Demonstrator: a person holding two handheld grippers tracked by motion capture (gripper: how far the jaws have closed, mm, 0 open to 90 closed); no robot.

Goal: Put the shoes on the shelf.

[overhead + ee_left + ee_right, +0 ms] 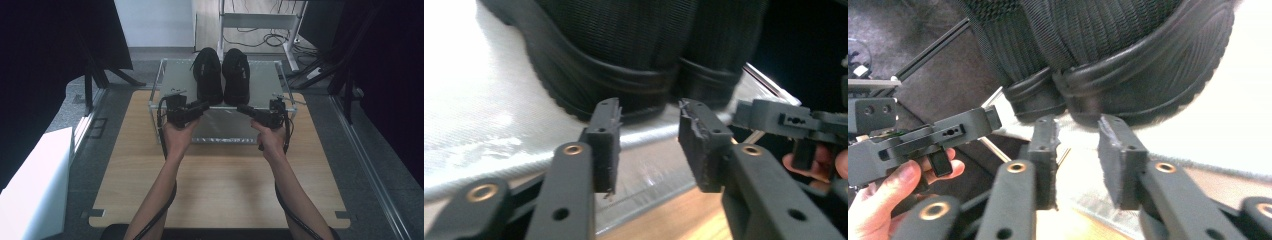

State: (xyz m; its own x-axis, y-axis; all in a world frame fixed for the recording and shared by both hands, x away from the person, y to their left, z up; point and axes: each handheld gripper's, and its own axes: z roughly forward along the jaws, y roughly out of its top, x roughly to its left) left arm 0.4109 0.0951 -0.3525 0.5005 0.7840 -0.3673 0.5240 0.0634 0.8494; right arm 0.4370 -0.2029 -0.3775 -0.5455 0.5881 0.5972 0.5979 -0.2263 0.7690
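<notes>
Two black shoes stand side by side, heels toward me, on top of a clear shelf rack [172,75]. In the high view the left shoe [207,75] and the right shoe [236,75] touch each other. My left gripper [204,105] hovers at the rack's front edge just before the left heel, and my right gripper [242,108] is just before the right heel. In the left gripper view, the left gripper [649,107] is open, with the heel of the left shoe [624,50] beyond its tips. The right gripper [1077,125] is also open, a little short of the heels [1083,95]. Neither gripper has anything between its pads.
The rack sits at the far middle of a wooden table [220,185]. A white box [35,185] stands off the table's left side. Black stands and cables crowd the floor behind the rack. My forearms cross the table's bare near half.
</notes>
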